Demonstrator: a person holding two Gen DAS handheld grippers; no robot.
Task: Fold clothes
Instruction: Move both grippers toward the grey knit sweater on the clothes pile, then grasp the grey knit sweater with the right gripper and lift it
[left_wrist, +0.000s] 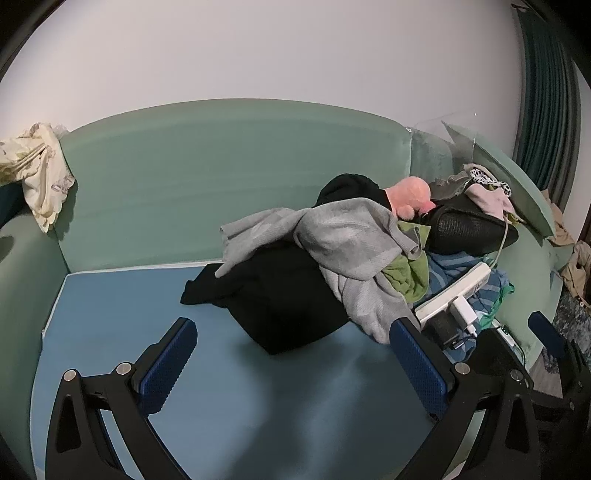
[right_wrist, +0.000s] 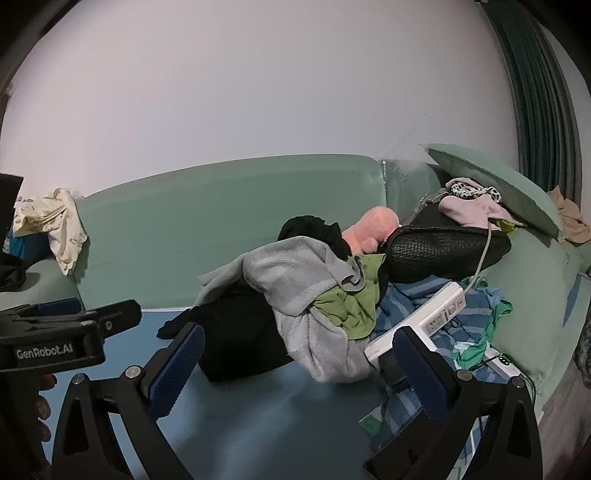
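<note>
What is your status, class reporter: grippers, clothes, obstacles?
Left gripper open, empty; right gripper open, empty. Grey garment heaped on black garment, unfolded. White power strip lies on the pile.

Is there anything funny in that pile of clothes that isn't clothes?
Yes. A white power strip with plugs in it lies on the striped blue cloth at the pile's right, cord trailing over a black bag. A pink plush toy is wedged behind the grey garment. Neither can be folded.
</note>
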